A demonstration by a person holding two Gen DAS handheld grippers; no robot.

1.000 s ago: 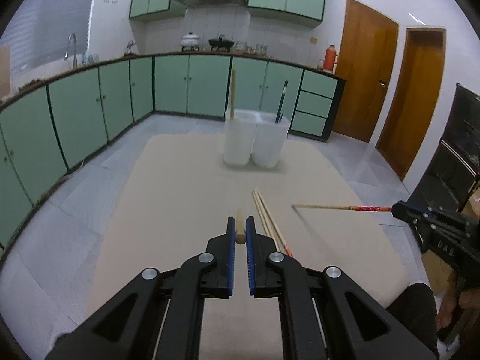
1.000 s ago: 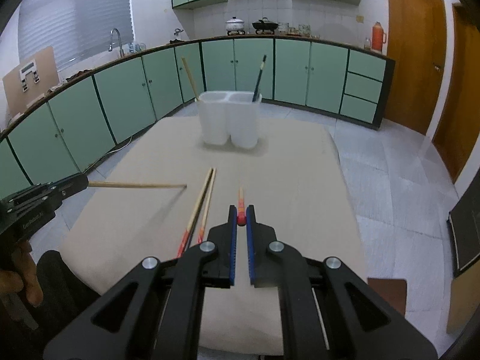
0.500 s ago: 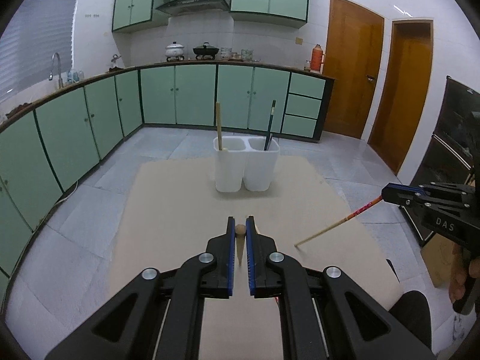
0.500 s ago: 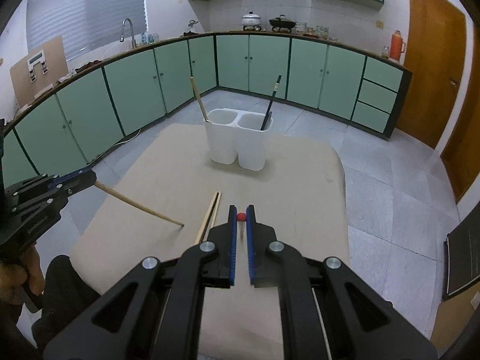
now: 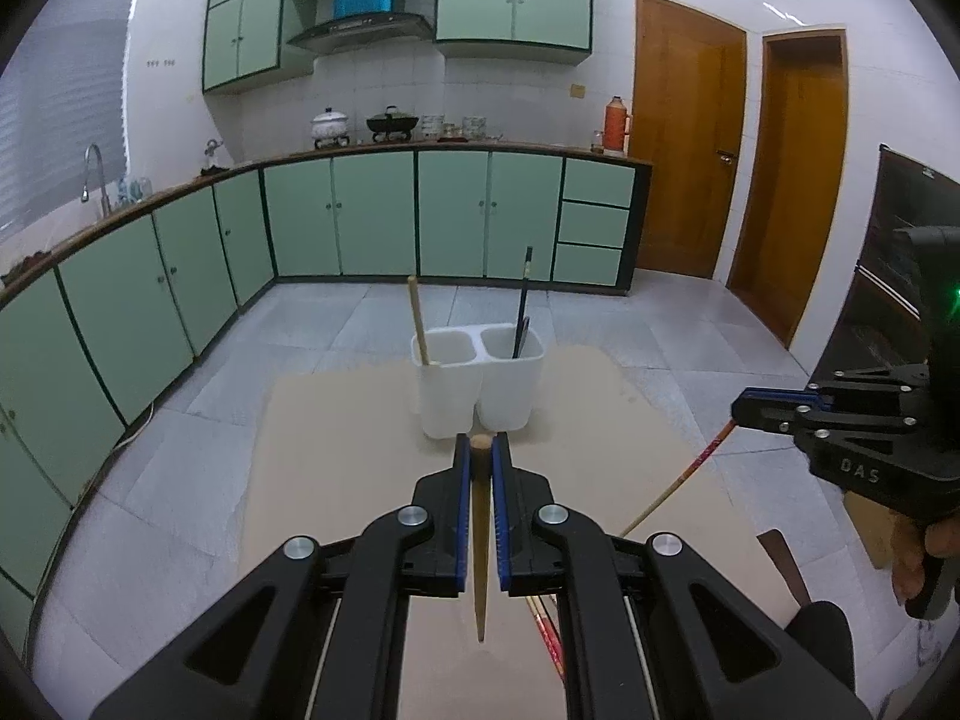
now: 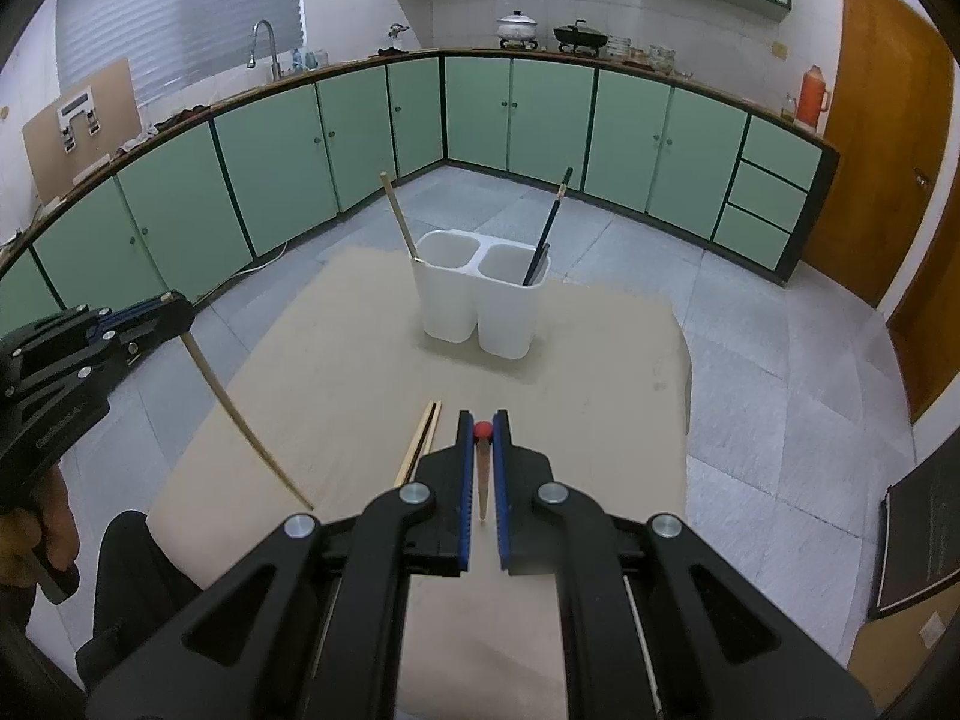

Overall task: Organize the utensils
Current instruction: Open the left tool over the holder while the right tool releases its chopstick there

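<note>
Both grippers held one chopstick each: the left gripper [image 5: 480, 450] a plain chopstick [image 5: 480, 540], the right gripper [image 6: 482, 429] a red-tipped chopstick [image 6: 482, 480]. The holder [image 5: 477, 384] stood at twelve o'clock; tips should hang vertical above a compartment before release.

Both fisheye views look forward and downward along their own black tongs, from above the near edge of the tan bench [image 5: 336, 450]. Both share the white twin-cup plastic holder [image 5: 477, 381] mid-frame and the green kitchen cabinets [image 6: 540, 114] behind.

A home kitchen — green cabinets [image 5: 372, 216], sink tap [image 6: 264, 42], range hood [image 5: 360, 33].
</note>
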